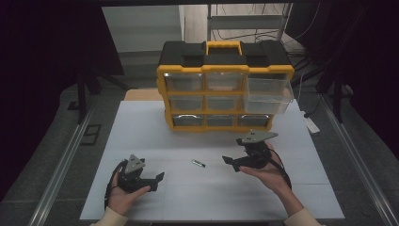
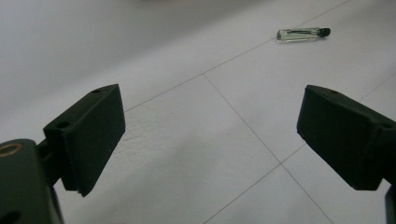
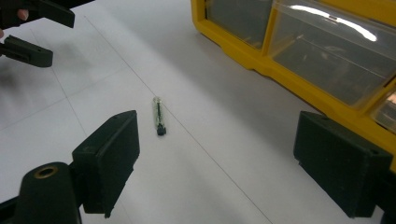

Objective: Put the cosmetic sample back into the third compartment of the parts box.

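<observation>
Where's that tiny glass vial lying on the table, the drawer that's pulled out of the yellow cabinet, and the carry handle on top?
glass vial [image 3: 158,115], right gripper view, middle of its clear body.
pulled-out drawer [image 1: 267,95], high view, its clear front wall.
carry handle [image 1: 223,45], high view, middle of the yellow grip.

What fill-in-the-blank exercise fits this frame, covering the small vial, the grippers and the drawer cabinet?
1. The small vial lies flat on the ___ table.
2. Both the left gripper and the right gripper have their jaws ___.
3. The drawer cabinet has a black top and a ___ frame.
4. In the high view, the one pulled-out drawer sits at the cabinet's top ___.

Missing words: white; open; yellow; right
</observation>
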### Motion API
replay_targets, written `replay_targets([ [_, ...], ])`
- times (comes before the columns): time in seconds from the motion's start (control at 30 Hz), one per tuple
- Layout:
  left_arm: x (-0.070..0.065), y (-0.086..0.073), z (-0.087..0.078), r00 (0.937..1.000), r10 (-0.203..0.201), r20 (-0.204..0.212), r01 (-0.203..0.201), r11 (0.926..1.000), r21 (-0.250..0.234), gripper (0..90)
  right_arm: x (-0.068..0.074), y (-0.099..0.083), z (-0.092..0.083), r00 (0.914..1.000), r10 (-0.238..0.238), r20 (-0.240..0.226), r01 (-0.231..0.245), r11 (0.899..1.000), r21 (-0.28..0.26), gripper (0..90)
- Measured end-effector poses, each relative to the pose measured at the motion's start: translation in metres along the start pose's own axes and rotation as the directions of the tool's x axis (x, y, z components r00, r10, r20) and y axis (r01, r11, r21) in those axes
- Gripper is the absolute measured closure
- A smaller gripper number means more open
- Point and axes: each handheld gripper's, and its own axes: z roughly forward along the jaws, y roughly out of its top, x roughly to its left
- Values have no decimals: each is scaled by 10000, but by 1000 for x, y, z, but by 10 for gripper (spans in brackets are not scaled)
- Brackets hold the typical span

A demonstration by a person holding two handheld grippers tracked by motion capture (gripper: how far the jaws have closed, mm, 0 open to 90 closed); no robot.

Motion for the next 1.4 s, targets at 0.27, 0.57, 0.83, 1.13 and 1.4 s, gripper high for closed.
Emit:
replay_targets([
  [0.27,0,0,0,9999,-53,146,53,10000,-33,85,3,7,7,9999,-138,-103,139,9999,76,150],
  [0.57,0,0,0,9999,-7,116,7,10000,-30,86,6,14,18,9991,-338,-256,342,9993,161,150],
  [0.83,0,0,1,9999,-19,134,19,10000,-5,87,10,19,30,9976,-526,-459,540,9981,307,154],
  [1.13,-1,0,1,9998,17,206,-17,10000,-13,87,13,22,44,9954,-645,-708,690,9957,621,154],
  [1.4,-1,0,1,9997,23,230,-23,10000,-20,87,20,24,63,9904,-885,-1064,1005,9885,1130,159],
])
